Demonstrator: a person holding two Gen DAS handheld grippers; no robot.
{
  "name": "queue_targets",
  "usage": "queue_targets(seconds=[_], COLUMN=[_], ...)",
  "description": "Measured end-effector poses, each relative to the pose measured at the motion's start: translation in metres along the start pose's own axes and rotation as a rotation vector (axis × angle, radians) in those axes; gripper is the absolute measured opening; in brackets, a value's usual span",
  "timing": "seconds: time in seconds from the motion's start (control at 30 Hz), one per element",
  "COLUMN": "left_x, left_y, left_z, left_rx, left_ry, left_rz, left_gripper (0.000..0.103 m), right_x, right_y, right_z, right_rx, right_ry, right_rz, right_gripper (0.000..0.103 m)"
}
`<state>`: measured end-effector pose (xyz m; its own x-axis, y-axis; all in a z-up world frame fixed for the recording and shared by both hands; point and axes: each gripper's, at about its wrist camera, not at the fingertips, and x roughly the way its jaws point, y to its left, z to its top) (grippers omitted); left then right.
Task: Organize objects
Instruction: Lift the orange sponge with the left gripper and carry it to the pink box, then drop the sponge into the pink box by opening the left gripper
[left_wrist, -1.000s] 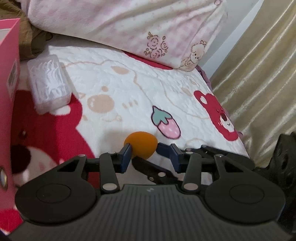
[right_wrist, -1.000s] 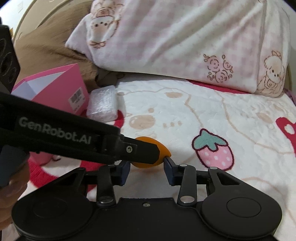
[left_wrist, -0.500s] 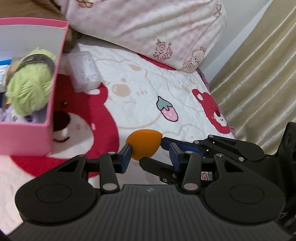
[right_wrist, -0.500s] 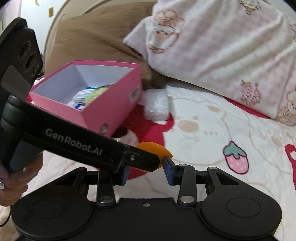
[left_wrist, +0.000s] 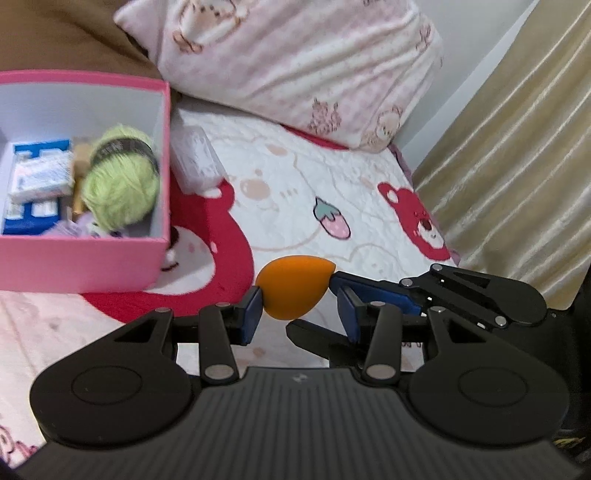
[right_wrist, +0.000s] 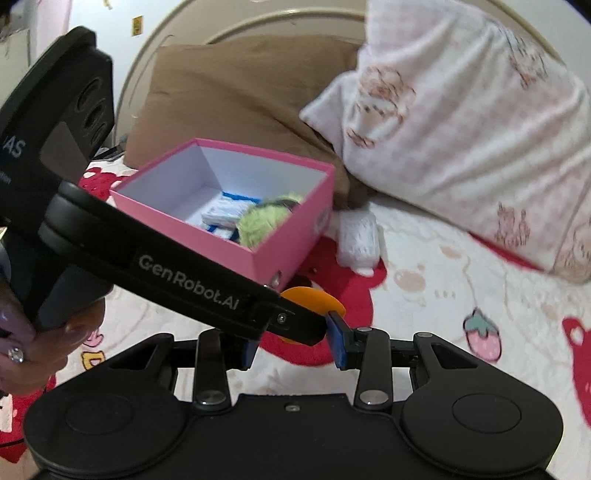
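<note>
Pink box (left_wrist: 85, 258) on bear-print bedspread (left_wrist: 295, 206), left edge cut off; holds green yarn ball (left_wrist: 122, 188), blue-white packets (left_wrist: 37, 177) half hidden.

Clear plastic case (left_wrist: 195, 162) just beside box, blurred.

Orange sponge (left_wrist: 295, 288) above bedspread, near box corner.

Left gripper (left_wrist: 299, 306): fingers part-open; left pad touches sponge, right pad apart.

Right gripper (right_wrist: 291, 339): pads close around sponge; grip unclear, left gripper's finger hides contact.

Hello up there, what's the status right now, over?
Left gripper and right gripper both bracket the orange sponge; which one grips, unclear. Sponge aloft, short of pink box. Nothing seen between.
</note>
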<state>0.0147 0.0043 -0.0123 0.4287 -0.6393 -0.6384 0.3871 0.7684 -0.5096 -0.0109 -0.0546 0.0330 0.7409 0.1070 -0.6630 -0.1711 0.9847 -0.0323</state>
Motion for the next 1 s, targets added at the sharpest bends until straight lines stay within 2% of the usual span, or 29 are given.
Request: queue_targets(seconds=[0.2,0.4,0.6,0.77,1.0], left_x=[-0.045,-0.079,-0.085,-0.075,-0.043], left_y=[0.004,0.015,0.04,0.074,0.129], left_z=[0.021,0.05,0.079,0.095,0.095], left_rx=[0.009,0.006,0.004,-0.033,-0.131], left_ry=[-0.062,-0.057,-0.013,0.042,0.102], left_rz=[0.039,0.07,0.133,0.171,0.233], left_gripper=[0.043,0.042,0.043,0.043,0.042], right_x=[-0.01,-0.014,0.012,0.053,0.125], right_y=[0.02,0.036,0.037,0.037,0.032], right_z=[0.04,0.08,0.11,0.124,0.119], right_rx=[-0.084,-0.144,-0.059,0.023,0.177], right_ry=[-0.047,-0.051,-0.014,0.036,0.143], right_rz=[0.026,0.049,0.109,0.176,0.289], right_gripper=[0.043,0.043,0.043,0.043,0.043])
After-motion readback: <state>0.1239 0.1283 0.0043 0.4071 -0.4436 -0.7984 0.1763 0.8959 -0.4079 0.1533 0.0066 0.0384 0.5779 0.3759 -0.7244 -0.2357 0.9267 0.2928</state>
